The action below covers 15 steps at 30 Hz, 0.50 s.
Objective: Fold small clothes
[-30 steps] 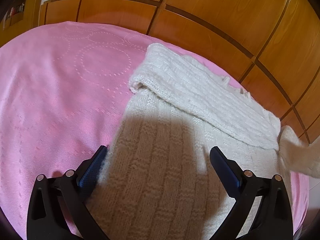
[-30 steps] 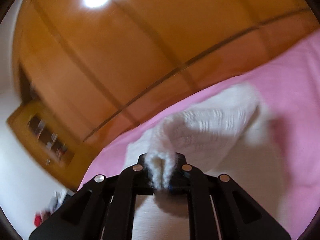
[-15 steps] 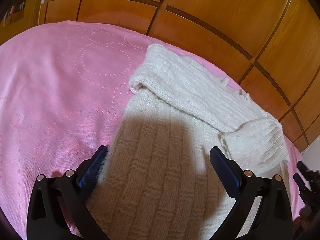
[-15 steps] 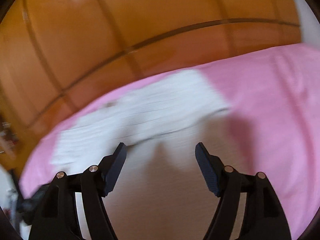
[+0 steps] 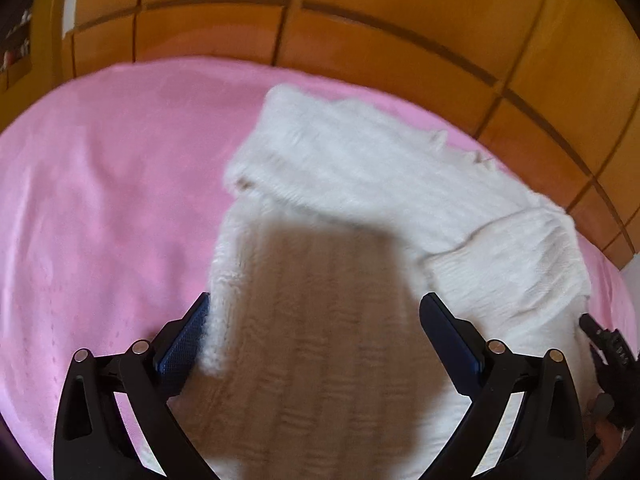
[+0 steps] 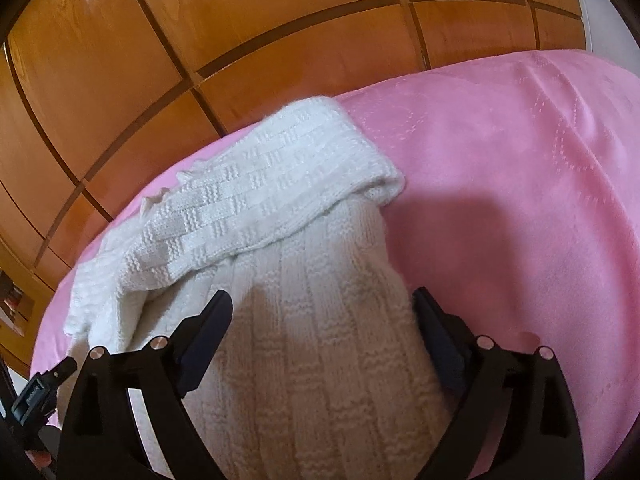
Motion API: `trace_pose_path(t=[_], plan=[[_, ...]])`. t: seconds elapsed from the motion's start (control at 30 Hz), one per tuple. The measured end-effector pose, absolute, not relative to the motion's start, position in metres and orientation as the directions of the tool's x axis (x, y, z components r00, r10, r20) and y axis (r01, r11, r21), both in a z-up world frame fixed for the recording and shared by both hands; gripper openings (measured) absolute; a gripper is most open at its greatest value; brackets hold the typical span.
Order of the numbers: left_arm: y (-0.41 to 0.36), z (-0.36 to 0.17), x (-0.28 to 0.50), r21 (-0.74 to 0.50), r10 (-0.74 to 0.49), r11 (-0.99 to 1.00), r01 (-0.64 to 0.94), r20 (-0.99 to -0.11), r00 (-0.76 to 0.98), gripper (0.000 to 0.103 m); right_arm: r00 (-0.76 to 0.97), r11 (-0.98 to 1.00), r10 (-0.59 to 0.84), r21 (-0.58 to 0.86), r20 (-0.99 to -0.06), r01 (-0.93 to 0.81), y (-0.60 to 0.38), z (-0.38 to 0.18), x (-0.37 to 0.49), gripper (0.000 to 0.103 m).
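The pink bedspread (image 5: 100,200) is being seen spread under everything, with the wooden panelled wardrobe (image 6: 200,20) rising behind it from nine round to three o'clock in both views. On it the white knitted sweater (image 5: 320,320) is lying flat, its body running from six o'clock toward the centre. A change is being registered here: the sleeve (image 6: 256,200), which a second ago was being carried pinched in the right gripper (image 6: 322,320), is now lying released across the upper body of the garment, from about nine toward one o'clock in the right view, with its cuff (image 5: 520,264) resting near three o'clock in the left view. The right gripper is being held with its jaws wide apart and nothing between them, over the sweater's body. The left gripper (image 5: 314,328) is likewise being held wide open, gripping nothing, its blue pad (image 5: 184,340) just touching the knit's edge at eight o'clock; the left view is being blurred, so some shift of that hand is being suggested. The sleeve fold is being judged done, and a fold of the body is probably being prepared next.
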<state>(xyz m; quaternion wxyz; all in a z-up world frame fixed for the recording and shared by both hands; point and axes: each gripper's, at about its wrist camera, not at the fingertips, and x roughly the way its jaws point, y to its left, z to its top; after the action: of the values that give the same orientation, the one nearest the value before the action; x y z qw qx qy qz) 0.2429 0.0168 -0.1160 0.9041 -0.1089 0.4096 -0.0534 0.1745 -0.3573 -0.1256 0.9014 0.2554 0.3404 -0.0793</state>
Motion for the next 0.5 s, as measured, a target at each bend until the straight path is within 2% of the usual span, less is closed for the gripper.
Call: trace_pose_path(t=[0.17,0.33,0.37,0.5], plan=[[-0.009,-0.098,0.248,-0.295,-0.248,0.955,0.038,-0.72,0.649,0.097,0.762,0.858,0.033,0.41,-0.646,0.31,-0.357,-0.125,0.174,0.093],[-0.04,-0.101,0.261,-0.273,-0.236,0.961,0.038,-0.746,0.623,0.076,0.768,0.859,0.035,0.411,-0.639,0.303,-0.357,-0.127,0.174,0.094],[-0.041,-0.103,0.26,-0.275,-0.242,0.96,0.043,-0.745,0.622,0.069,0.769,0.86,0.035,0.412,-0.638,0.302,-0.357,-0.127,0.174,0.095],[-0.057,-0.106,0.259,-0.27,-0.257,0.96,0.072,-0.749,0.611,0.067,0.774,0.859,0.036,0.415,-0.633,0.299,-0.357,-0.128,0.174,0.095]])
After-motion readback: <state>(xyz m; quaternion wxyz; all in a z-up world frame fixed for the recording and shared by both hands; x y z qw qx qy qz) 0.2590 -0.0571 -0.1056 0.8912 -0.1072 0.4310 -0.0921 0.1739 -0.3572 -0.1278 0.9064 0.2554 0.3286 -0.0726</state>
